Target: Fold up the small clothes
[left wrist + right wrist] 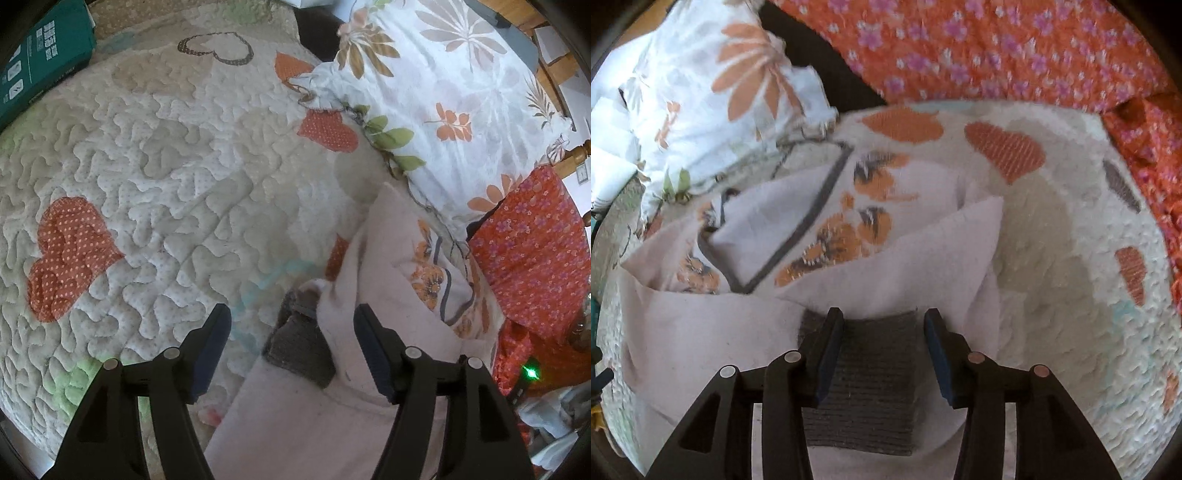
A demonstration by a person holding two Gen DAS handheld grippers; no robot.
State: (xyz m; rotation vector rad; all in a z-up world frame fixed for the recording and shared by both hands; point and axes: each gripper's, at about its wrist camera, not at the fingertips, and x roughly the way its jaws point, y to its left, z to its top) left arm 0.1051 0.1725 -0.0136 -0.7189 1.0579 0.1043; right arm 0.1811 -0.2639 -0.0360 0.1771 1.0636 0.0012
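On the heart-patterned quilt (166, 177), beside the floral pillow (461, 92), lies the pale pink garment (886, 258) with its grey ribbed band (864, 387). Left gripper (291, 354) and right gripper (882, 358) hover above it, jaws parted, holding nothing. Judged step: between folds; next, regrasp an edge.

A pale pink garment (701, 332) with a dark grey ribbed band (871, 384) (knit, maybe a cuff) lies loosely folded on the bed, flower-print fabric (831, 221) bunched inside.
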